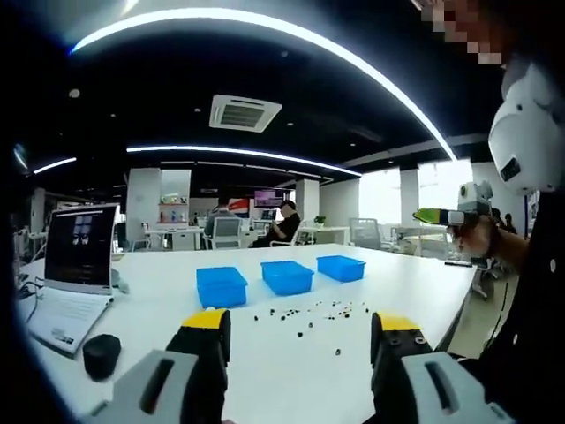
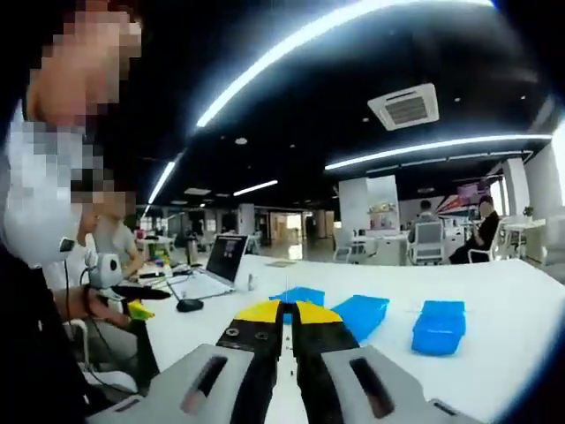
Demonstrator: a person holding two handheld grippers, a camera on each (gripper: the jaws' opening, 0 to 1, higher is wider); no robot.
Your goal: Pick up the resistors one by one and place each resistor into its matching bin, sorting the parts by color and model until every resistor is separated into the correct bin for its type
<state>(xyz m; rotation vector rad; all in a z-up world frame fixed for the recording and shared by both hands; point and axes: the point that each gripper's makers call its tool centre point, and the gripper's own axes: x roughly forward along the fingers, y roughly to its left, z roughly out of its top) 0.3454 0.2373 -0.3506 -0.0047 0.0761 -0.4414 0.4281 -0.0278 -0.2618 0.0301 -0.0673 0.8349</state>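
Left hand-held gripper (image 1: 300, 340): jaws wide apart, nothing between them, raised above the near edge of the white tabletop (image 1: 388, 291). The resistors (image 1: 309, 316) lie loose on the tabletop just beyond and between the jaw tips, a scatter of small dark pieces; colours and models are too small to tell. Beyond the scatter stand three blue bins (image 1: 287, 276) in a row, near-left to far-right, apart from one another. A laptop (image 1: 79, 252) stands open at the left of the tabletop, with a black mouse (image 1: 101, 355) near it.

Right hand-held gripper (image 2: 287, 314): jaws together, yellow tips nearly touching, nothing seen between them. It is held off the tabletop; in the left gripper view it shows at far right, in the person's hand, clear of the surface. In the right gripper view the bins lie just past its tips and to the right.

Room: open office, dark ceiling with curved light strips (image 1: 265, 35) and a ceiling vent (image 1: 244, 113). A seated person (image 1: 284, 225) is at a far desk.
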